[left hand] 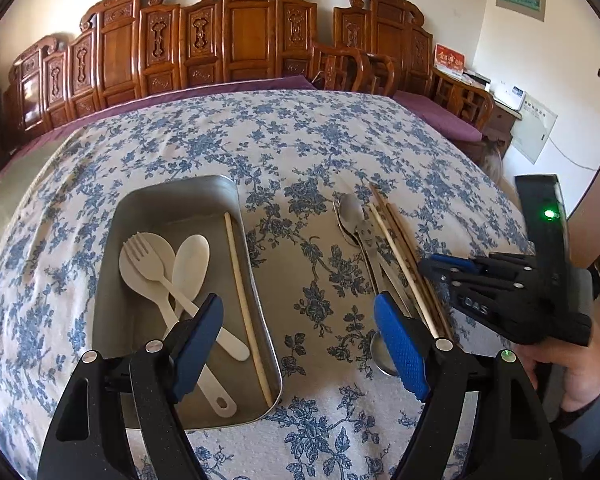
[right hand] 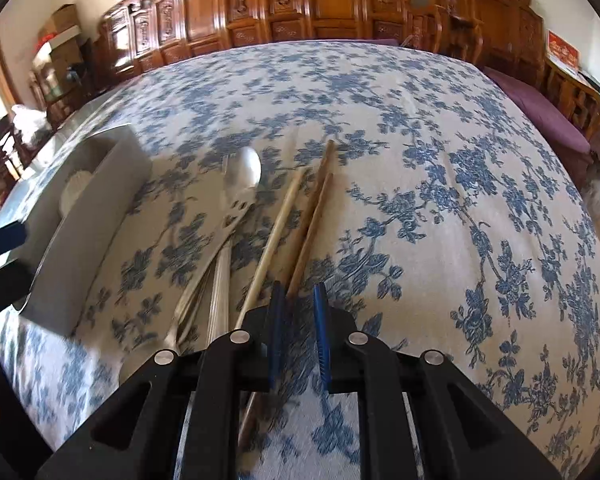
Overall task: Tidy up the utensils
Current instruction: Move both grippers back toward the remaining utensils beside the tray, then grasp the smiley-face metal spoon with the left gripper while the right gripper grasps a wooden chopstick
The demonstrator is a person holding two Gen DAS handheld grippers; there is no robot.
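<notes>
Chopsticks [right hand: 300,240] beneath down-tilted right gripper [right hand: 299,300]

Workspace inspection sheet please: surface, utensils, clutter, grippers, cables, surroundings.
Surface: blue floral tablecloth, lying flat.
Job's things: metal tray holds a white fork, white spoons and one chopstick; metal spoons and loose chopsticks lie beside it on the cloth.
Clutter: nothing seen.
Grippers: left gripper wide open, empty; right gripper narrowly open over the loose chopsticks' near ends, not gripping.
Cables: white cable along the wall.
Surroundings: carved wooden bench, purple cushion.
</notes>
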